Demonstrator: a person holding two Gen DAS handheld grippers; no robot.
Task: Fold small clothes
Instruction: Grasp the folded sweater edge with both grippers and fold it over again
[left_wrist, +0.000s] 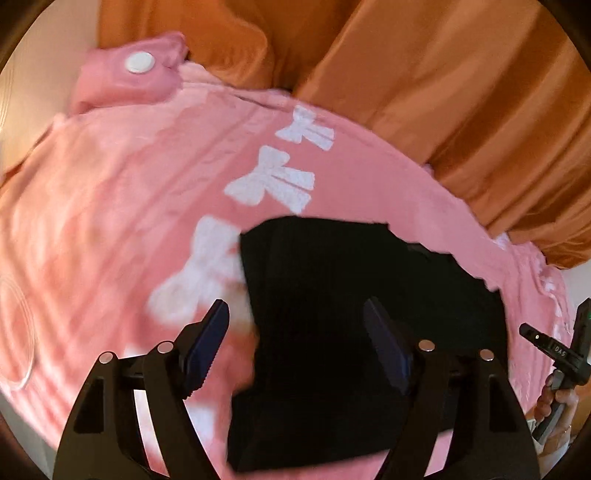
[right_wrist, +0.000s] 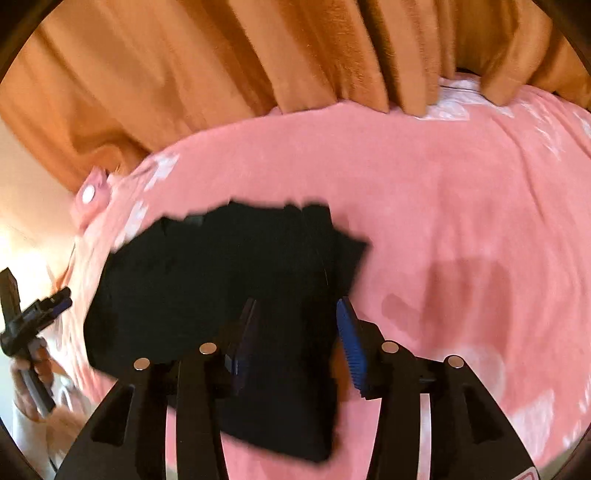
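A small black garment (left_wrist: 354, 332) lies folded on a pink bedspread (left_wrist: 110, 206) with white bows. My left gripper (left_wrist: 295, 314) is open above the garment's left edge, its jaws wide apart and empty. In the right wrist view the black garment (right_wrist: 221, 280) lies under my right gripper (right_wrist: 295, 314), which is open with nothing between its jaws. The right gripper also shows at the right edge of the left wrist view (left_wrist: 557, 350). The left gripper shows at the left edge of the right wrist view (right_wrist: 33, 321).
Orange curtains (left_wrist: 443, 92) hang behind the bed and touch the bedspread's far edge. A pink pillow (left_wrist: 129, 77) with a white round patch lies at the far left. The bedspread (right_wrist: 461, 221) extends to the right.
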